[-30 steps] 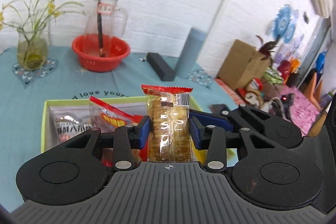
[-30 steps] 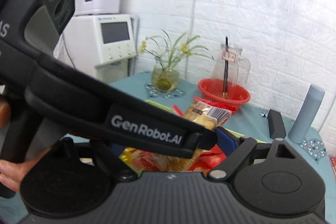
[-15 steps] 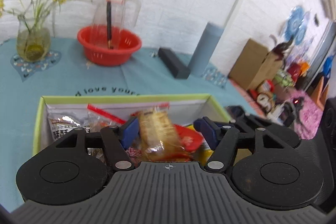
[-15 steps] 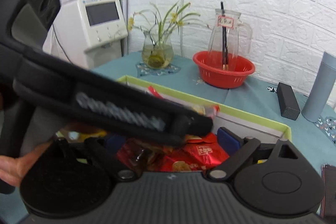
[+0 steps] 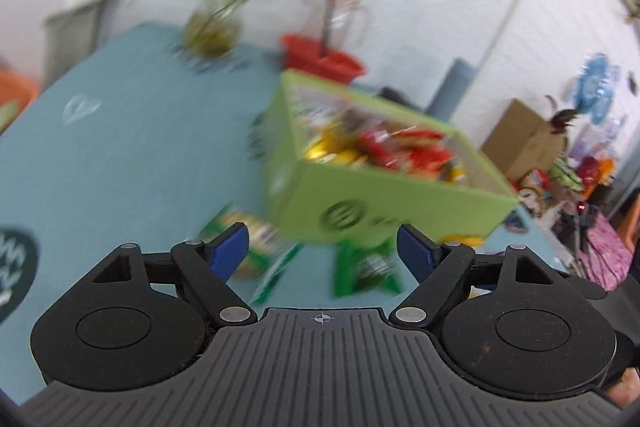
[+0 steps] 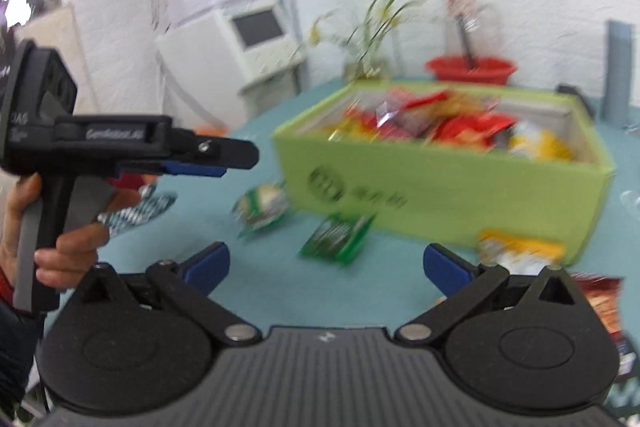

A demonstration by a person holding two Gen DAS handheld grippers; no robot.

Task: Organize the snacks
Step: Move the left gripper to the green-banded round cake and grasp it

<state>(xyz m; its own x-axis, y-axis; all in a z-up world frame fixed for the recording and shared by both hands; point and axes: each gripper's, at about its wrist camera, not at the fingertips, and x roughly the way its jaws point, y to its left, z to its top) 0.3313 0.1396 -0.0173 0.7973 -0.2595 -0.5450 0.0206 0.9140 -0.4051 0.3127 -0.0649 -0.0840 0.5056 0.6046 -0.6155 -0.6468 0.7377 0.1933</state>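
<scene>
A green box (image 5: 384,195) full of red and yellow snack packets (image 5: 400,147) stands on the teal table; it also shows in the right wrist view (image 6: 440,187). Loose packets lie in front of it: a green-and-yellow one (image 5: 256,247) (image 6: 264,205), a green one (image 5: 366,267) (image 6: 338,237) and a yellow one (image 6: 520,253). My left gripper (image 5: 322,251) is open and empty, held back from the box above the loose packets. It shows from the side in the right wrist view (image 6: 224,159). My right gripper (image 6: 326,265) is open and empty, short of the green packet. Both views are motion-blurred.
A flower vase (image 5: 212,31), a red basket with a glass jug (image 5: 324,59) and a grey-blue cylinder (image 5: 454,83) stand behind the box. A silver packet (image 6: 136,213) lies at the left, a brown one (image 6: 604,303) at the right. A white machine (image 6: 248,39) stands beyond the table.
My left gripper let the golden packet go into the box and opened wide. Both grippers pulled back from the box, which now shows whole from the front.
</scene>
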